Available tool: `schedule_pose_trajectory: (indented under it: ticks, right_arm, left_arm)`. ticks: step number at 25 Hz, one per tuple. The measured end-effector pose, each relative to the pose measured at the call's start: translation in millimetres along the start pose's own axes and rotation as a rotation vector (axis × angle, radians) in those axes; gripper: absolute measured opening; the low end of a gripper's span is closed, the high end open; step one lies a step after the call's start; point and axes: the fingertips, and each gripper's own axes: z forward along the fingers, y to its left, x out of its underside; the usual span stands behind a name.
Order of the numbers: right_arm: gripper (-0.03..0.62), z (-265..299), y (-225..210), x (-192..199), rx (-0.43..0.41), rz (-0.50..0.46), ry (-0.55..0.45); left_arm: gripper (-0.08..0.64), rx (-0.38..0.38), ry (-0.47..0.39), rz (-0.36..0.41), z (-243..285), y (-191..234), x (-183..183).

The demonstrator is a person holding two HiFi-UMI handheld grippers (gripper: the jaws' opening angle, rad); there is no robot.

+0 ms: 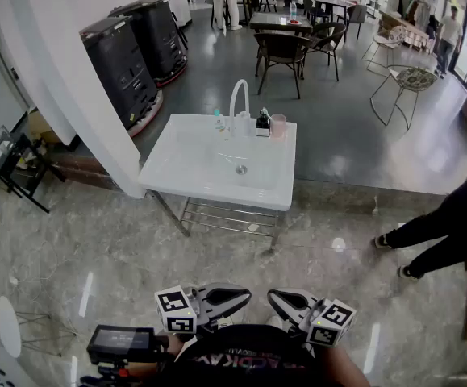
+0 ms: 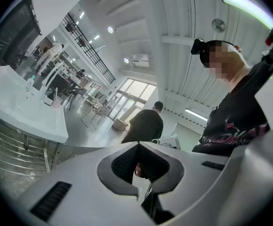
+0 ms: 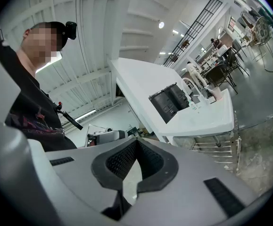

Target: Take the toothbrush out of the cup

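Observation:
A pink cup (image 1: 277, 125) stands on the back rim of the white sink (image 1: 185, 168), right of the white faucet (image 1: 238, 103). It is too small here to make out a toothbrush in it. My left gripper (image 1: 231, 298) and right gripper (image 1: 285, 303) are held close to my body at the bottom of the head view, far from the sink. Both are shut with nothing between the jaws. In the left gripper view the left gripper (image 2: 137, 146) points up and the sink (image 2: 32, 119) and cup (image 2: 56, 103) lie at the left. The right gripper (image 3: 136, 141) sees the sink (image 3: 211, 121) at the right.
A small bottle (image 1: 218, 120) and a black item (image 1: 262, 122) flank the faucet. The sink rests on a metal frame (image 1: 225, 216). A person's legs (image 1: 443, 232) stand at the right. Two black machines (image 1: 136, 55) and a white wall (image 1: 64, 79) are at the left; chairs (image 1: 285, 51) stand behind.

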Motion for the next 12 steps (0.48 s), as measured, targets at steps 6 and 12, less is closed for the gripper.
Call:
schedule_pose_trajectory:
  ticks: [6,12]
  right_arm:
    - [0.009,-3.8,1.5,0.4,-0.002,-0.009,-0.001]
    - [0.009,-6.6,4.6,-3.0,-0.027,-0.014,-0.014]
  left_arm:
    - [0.009,-0.001,-0.002,0.001,1.2,-3.1,1.7]
    - [0.008,-0.009,-0.003,0.006,3.8,-5.5,3.0]
